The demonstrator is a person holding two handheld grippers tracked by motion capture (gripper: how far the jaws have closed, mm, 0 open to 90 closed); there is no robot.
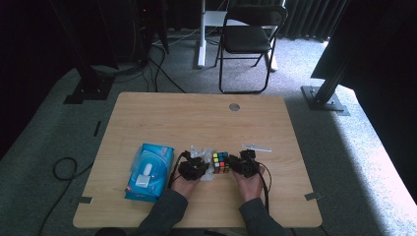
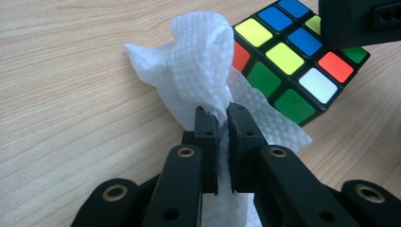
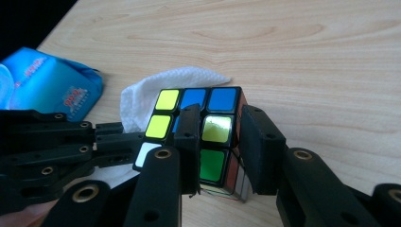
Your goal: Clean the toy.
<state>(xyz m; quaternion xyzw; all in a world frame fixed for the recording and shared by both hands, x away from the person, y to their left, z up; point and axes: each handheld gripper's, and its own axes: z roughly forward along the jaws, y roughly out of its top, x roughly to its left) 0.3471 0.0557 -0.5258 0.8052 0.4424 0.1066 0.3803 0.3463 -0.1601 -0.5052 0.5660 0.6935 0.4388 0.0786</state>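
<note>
Room: grey carpet, one black folding chair (image 1: pixel 248 37) behind the table, dark curtains and black stand feet at the sides, cables on the floor.
Surface: one light wooden table (image 1: pixel 162 118) with a small round grey cap near its far edge.
Count: one puzzle cube, one white wipe, one blue pack of wipes, two grippers, two hands.
Cube: the puzzle cube (image 1: pixel 221 162) sits on the table near the front middle, between the two grippers; its top shows blue, yellow, green, red and white squares.
Wipe: the white wipe (image 2: pixel 198 66) stands bunched up just left of the cube, touching its side.
Pack: the blue pack of wipes (image 1: pixel 150 172) lies flat left of the hands, apart from the cube.
Left gripper: the left gripper (image 2: pixel 223 116) has its jaws pinched nearly together on the wipe.
Right gripper: the right gripper (image 3: pixel 218 135) has its jaws closed on the cube, one jaw across the top face, one against the side.
</note>
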